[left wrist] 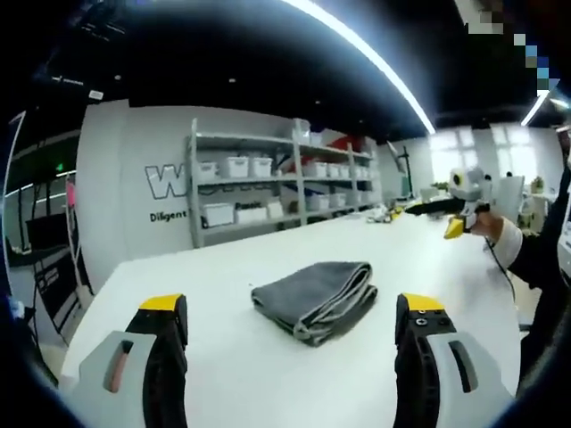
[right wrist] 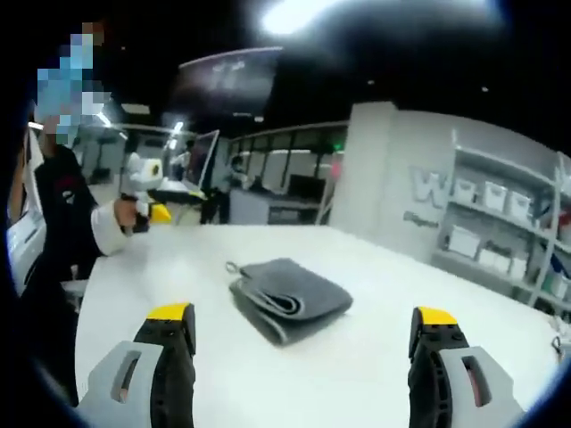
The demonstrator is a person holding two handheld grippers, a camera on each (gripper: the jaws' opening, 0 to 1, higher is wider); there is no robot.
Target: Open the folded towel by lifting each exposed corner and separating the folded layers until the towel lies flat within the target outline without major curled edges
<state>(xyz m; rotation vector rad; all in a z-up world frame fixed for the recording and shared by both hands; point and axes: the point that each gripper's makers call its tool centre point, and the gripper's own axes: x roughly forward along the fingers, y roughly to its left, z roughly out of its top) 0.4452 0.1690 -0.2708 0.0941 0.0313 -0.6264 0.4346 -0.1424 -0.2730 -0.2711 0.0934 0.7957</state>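
— Two grippers, both raised above the white surface and aimed at the grey towel from opposite sides. Why hold them like that?

— My guess is that it is a ready stance: each tool faces a different edge, so each can take a corner of its own. The left gripper has its fingers spread wide with nothing between them, and so has the right gripper. Neither touches the cloth.

— Where does the towel sit?

— Near the middle of the surface, well apart from both tools, folded into a thick packet with its layers stacked. I can make out no target outline around it.

— Which way does it point?

— In the left gripper view its long axis runs diagonally, from near right to far left, with the layered open edges facing the camera. In the right gripper view the stacked edges also face the near side, and a small hanging loop sticks out at the far left corner.

— So unfolding has not begun?

— Judging by the tidy stack, no.
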